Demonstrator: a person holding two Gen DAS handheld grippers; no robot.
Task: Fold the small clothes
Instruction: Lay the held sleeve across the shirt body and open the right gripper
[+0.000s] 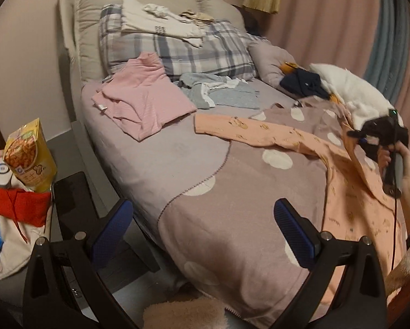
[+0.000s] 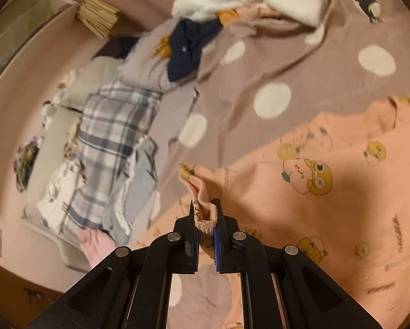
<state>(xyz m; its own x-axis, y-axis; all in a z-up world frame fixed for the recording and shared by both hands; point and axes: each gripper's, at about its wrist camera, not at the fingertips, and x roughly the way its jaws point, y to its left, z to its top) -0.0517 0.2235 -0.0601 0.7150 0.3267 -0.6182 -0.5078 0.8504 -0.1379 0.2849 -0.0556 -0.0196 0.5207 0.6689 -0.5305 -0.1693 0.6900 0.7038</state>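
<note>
A peach child's garment with yellow cartoon prints [image 1: 350, 189] lies spread on the dotted mauve blanket [image 1: 232, 192], one sleeve stretched left. My right gripper [image 2: 206, 208] is shut on the ribbed cuff of the peach garment [image 2: 300, 192] and lifts it off the blanket. It shows in the left wrist view [image 1: 380, 139] at the right, held above the garment. My left gripper [image 1: 202, 224] is open and empty, above the blanket's near edge.
A pink top [image 1: 141, 98] and a grey garment [image 1: 221, 93] lie further up the bed. A plaid pillow [image 1: 177, 46] holds white clothes. Navy and white clothes [image 1: 309, 82] are piled at the right. A snack box [image 1: 29, 156] stands beside the bed.
</note>
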